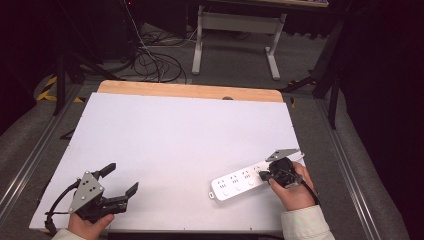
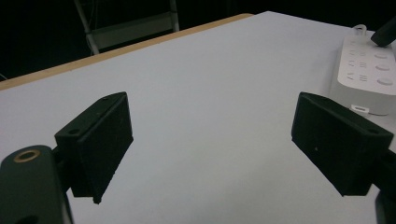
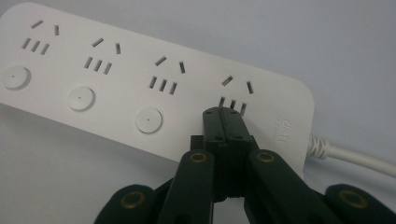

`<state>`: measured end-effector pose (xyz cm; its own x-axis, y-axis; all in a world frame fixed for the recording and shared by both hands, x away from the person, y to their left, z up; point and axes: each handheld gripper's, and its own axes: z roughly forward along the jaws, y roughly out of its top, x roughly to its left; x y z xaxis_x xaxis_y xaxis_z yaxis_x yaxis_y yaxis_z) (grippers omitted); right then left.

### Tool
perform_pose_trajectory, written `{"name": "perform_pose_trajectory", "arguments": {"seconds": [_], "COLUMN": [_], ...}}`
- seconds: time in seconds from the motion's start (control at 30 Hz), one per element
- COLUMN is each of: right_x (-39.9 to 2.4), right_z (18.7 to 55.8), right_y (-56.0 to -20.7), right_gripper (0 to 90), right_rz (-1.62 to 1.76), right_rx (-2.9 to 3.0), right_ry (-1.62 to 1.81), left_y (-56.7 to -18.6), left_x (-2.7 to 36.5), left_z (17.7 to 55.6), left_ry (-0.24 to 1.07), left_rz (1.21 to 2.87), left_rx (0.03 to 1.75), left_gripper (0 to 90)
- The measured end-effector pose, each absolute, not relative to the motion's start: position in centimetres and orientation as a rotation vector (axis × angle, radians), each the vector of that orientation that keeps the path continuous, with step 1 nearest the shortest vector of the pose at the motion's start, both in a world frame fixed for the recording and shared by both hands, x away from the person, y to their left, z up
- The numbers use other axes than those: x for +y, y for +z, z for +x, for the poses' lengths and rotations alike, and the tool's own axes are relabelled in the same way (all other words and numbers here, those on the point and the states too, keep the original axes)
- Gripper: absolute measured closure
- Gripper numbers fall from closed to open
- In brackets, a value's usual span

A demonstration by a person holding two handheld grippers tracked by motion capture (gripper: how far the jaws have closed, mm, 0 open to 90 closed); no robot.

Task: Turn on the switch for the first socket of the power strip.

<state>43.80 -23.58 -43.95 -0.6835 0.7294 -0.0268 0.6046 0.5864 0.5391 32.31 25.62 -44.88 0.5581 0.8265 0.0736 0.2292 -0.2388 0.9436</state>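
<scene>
White surface (image 1: pixel 175 145), wide and flat. Near its right front corner, white power strip (image 3: pixel 154 84) with four sockets and round buttons. Over its cable end, right hand-held gripper (image 3: pixel 226 114), jaws fully closed together, gripping nothing. At front left, left hand-held gripper (image 1: pixel 120 180), jaws wide apart, empty.

White power strip (image 3: pixel 140 79) on white table (image 3: pixel 327 42), right gripper (image 3: pixel 226 114) fingers pressed together over its end switch, cord (image 3: pixel 350 156) trailing right

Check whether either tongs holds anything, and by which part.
Nothing is held. The right tongs are shut, tips over the power strip; the left tongs are open.
</scene>
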Motion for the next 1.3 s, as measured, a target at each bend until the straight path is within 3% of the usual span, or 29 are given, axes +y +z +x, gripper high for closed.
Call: {"name": "perform_pose_trajectory", "arguments": {"seconds": [1.3], "right_x": [-23.62], "right_z": [43.83], "right_y": [-44.21], "right_gripper": [90.0], "right_rz": [1.119], "right_rx": [2.572], "right_ry": [0.739], "left_y": [-44.89], "left_x": [25.67], "left_z": [32.30], "left_ry": [0.729], "left_rz": [1.758], "left_rx": [0.879], "left_gripper": [13.1]}}
